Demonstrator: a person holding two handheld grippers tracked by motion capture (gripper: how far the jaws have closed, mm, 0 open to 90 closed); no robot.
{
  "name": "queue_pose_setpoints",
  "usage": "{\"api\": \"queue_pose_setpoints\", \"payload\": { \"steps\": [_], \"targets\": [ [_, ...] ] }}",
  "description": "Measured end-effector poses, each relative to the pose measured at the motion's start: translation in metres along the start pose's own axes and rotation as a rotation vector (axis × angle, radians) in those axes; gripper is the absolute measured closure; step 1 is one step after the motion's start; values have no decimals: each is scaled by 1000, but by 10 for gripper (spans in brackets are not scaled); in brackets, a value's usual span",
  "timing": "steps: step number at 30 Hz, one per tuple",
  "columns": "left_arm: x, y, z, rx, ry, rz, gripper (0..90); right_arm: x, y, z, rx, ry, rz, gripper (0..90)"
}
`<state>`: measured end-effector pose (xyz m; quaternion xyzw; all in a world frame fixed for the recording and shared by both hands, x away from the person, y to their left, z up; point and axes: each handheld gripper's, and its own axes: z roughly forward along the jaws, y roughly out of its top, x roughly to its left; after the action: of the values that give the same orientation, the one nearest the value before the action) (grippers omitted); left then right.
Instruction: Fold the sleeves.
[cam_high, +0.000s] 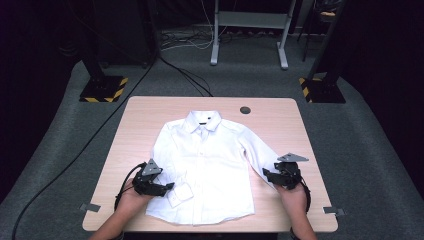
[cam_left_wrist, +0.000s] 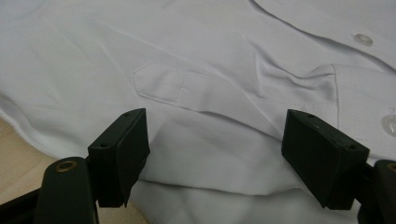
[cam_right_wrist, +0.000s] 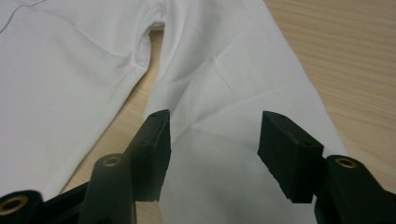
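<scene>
White shirt (cam_high: 205, 167) lies flat, front up, on the middle of the tabletop (cam_high: 150, 112), collar toward the far edge, hem near the near edge. One sleeve is folded in across the body, its cuff (cam_high: 179, 194) resting near the hem; the other sleeve (cam_high: 257, 152) slants out toward the right edge.

Left gripper (cam_high: 167, 187) sits at the folded cuff, jaws apart over the cloth, gripping nothing. Right gripper (cam_high: 265, 174) is at the lower part of the outstretched sleeve; its jaws straddle the fabric with gaps on both sides, so nothing is clamped yet.

Risks, as judged: the right jaws may close on one layer only, or on a shallow pinch, and the sleeve would slip when lifted. A drag on the sleeve could pull the body askew and undo the folded side.
</scene>
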<state>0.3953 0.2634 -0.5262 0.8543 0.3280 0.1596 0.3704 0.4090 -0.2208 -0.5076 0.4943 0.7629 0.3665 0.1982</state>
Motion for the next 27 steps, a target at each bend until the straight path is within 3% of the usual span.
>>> {"api": "queue_pose_setpoints", "payload": {
  "steps": [6, 13, 20, 27],
  "targets": [
    [7, 0, -4, -39, -12, -48, 231, -11, -3, -8, -2, -28, 12, 507],
    [14, -3, 1, -24, -8, -64, 232, -19, -5, -14, 17, -85, 0, 607],
    [13, -4, 3, -27, -5, -53, 225, -36, -12, -24, 47, -119, 20, 716],
    [12, -4, 3, -24, 6, -34, 218, -47, -19, -29, 74, -133, 50, 715]
  ]
}}
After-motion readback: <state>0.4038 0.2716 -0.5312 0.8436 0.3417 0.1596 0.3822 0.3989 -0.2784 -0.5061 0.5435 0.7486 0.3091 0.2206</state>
